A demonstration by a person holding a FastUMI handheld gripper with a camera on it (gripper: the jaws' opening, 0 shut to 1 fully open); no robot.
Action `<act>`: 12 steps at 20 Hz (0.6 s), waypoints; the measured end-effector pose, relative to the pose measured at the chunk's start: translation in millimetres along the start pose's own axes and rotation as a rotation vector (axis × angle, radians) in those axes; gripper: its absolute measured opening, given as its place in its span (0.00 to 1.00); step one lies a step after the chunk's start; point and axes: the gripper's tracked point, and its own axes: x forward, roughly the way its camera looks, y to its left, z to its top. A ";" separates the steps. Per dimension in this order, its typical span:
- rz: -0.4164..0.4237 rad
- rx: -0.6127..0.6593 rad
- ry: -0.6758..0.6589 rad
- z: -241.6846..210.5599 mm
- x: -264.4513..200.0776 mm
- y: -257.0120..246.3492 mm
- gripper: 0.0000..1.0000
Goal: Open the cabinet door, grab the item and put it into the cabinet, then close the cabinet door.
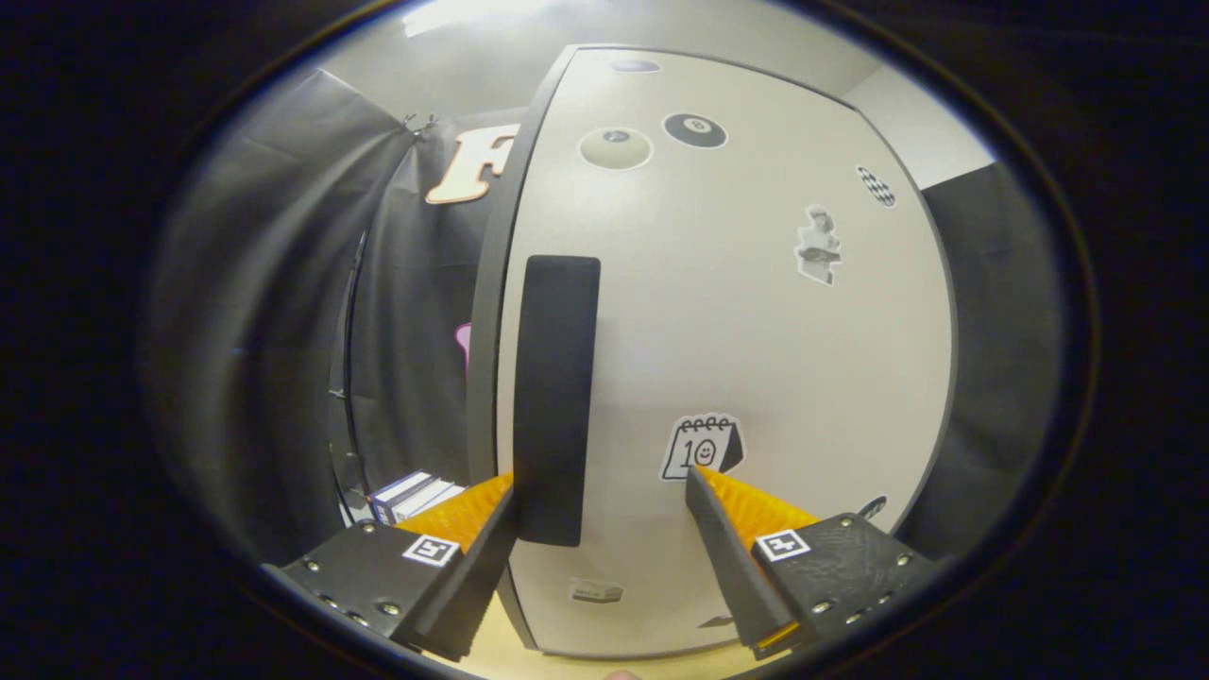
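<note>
**Gripper at the cabinet handle**

Right up against the cabinet door, the gripper has its 2 fingers spread wide apart, and nothing is pinched between them. The dark vertical handle stands near the door's left edge, and its lower end dips down beside the left fingertip; whether the 2 are touching, I cannot tell. The right finger sits well clear of the handle, its tip just below a calendar sticker on the pale door face.

Higher up the door, 2 round ball stickers sit side by side, with a small figure sticker and a checkered sticker off toward the hinge side. A small grey label lies low on the door between the fingers.

Over to the left, beyond the left finger and past the door's edge, a small blue-and-white box rests near the black cloth wall. That looks like the item, out in the open and apart from the gripper. A strip of wooden tabletop shows beneath the fingers.
</note>
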 end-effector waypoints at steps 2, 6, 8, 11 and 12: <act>-0.001 -0.001 0.002 0.4 1.3 -0.1 0.98; 0.023 0.045 0.008 8.3 -7.0 -0.7 0.98; 0.026 0.057 -0.014 19.3 -21.0 -2.5 0.98; 0.010 0.046 0.008 20.1 -47.6 -9.9 0.98; 0.001 0.037 0.014 20.2 -59.2 -13.7 0.98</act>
